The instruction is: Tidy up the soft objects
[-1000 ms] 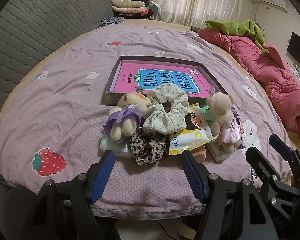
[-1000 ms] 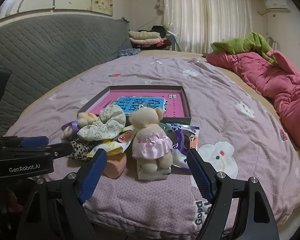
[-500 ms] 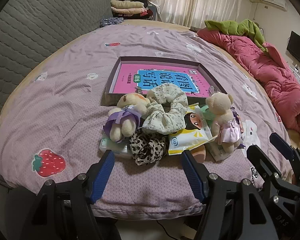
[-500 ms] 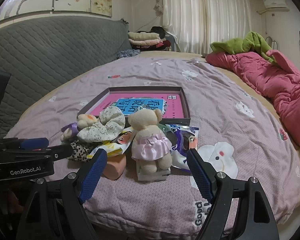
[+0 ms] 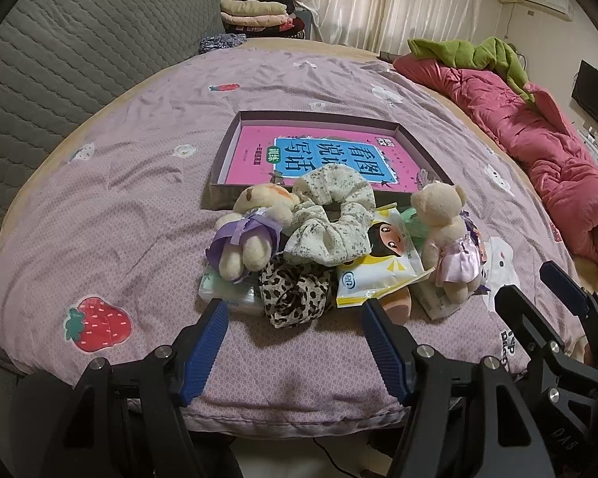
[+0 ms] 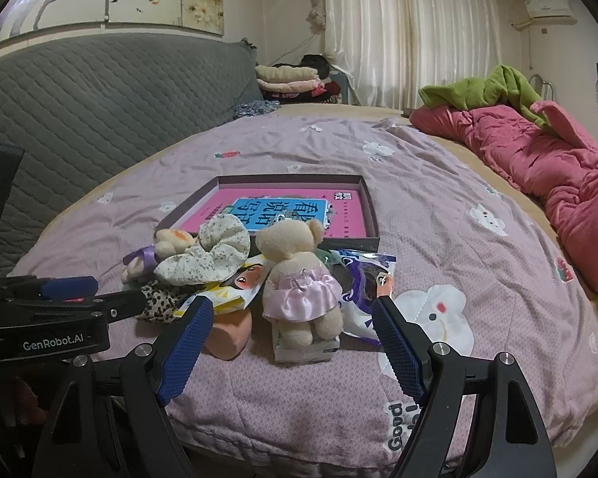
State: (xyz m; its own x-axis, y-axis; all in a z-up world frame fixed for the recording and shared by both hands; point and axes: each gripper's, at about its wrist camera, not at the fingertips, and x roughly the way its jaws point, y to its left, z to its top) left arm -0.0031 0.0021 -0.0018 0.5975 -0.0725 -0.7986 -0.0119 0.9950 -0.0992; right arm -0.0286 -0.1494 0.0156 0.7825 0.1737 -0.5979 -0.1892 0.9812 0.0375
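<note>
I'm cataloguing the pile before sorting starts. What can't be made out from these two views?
- Peach block: mostly under the yellow packet, both views.
- Green tissue pack: buried beneath the purple-dressed bear, left view.
- Box under the pink-dressed bear: label unreadable.

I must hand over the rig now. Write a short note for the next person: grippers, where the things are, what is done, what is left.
Left gripper: open, empty, in front of the leopard scrunchie.
Right gripper: open, empty, facing the bear in the pink dress.
Things: both bears, the floral scrunchie, the scrunchie in leopard print and some packets lie in one pile on the bed, in front of the shallow box.
Done: nothing in the box besides the pink book.
Left: probably move the soft things into the box.
</note>
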